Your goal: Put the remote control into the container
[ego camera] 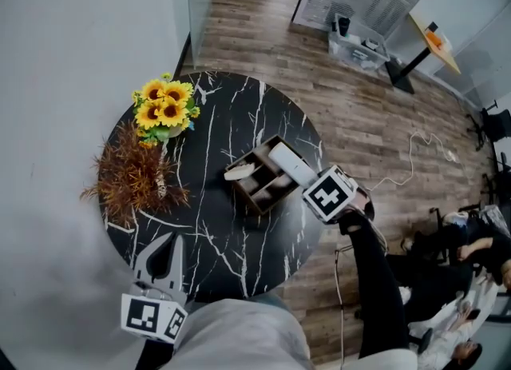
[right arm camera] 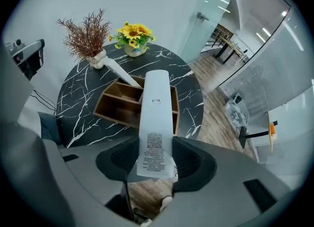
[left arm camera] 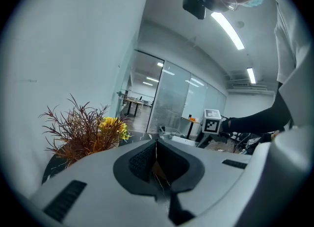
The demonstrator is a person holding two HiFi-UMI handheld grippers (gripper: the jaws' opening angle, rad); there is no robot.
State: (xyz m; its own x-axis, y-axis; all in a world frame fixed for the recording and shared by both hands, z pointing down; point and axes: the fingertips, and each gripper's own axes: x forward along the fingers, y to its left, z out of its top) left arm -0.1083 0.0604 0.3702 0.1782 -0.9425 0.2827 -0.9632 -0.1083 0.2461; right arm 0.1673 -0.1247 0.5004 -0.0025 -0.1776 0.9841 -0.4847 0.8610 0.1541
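1. Right gripper [right arm camera: 156,161] is clamped on the remote control [right arm camera: 156,118] at its label end. It points down w/ the free end over the container [right arm camera: 117,112], prob so it can slide straight into a slot.
2. Left gripper [left arm camera: 157,164] is closed w/ nothing in it and sits at the table [ego camera: 223,240] edge, out of the way imo.
3. Container = wooden box w/ dividers, mid-table. One white item [ego camera: 239,172] lies in a compartment, the other compartments look empty. Remote's not in yet afaict.
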